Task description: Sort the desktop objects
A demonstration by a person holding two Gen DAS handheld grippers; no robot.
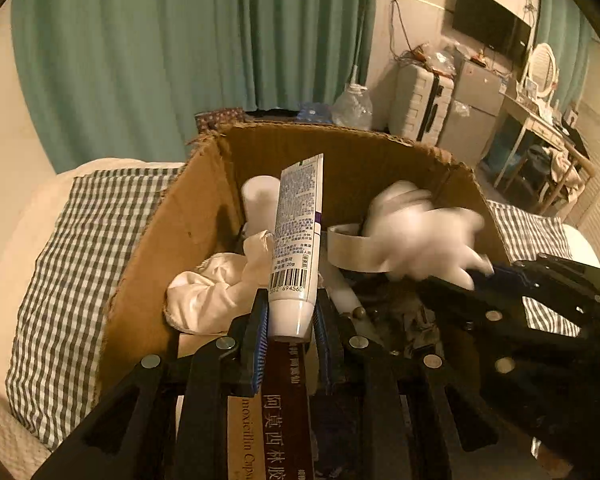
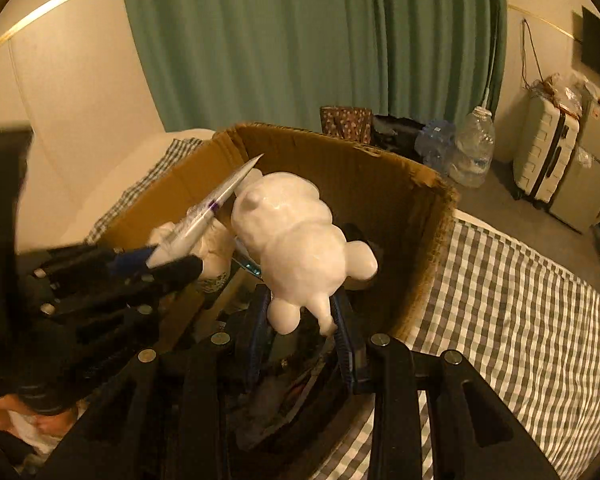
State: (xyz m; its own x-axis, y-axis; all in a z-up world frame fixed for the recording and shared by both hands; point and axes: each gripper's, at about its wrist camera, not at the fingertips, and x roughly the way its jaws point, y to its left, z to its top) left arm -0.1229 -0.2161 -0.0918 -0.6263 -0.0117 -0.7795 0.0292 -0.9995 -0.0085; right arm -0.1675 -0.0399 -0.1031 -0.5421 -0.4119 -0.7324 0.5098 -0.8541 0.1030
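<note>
Your left tongs (image 1: 288,320) clamp a tube (image 1: 298,236) upright; your right tongs (image 2: 300,320) pinch a white figurine (image 2: 296,240), both over the box (image 1: 340,152) below for dropping in.

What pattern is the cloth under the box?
Grey-and-white check on the cloth, clearest in the right wrist view.

The left gripper (image 1: 290,320) pointed steeply downward, its 2 blue-padded jaws clamped on a white tube (image 1: 296,240). Just beside it, the right gripper (image 2: 300,320) tilted down likewise, its jaws pinching a white figurine (image 2: 296,240) by the lower end.
</note>
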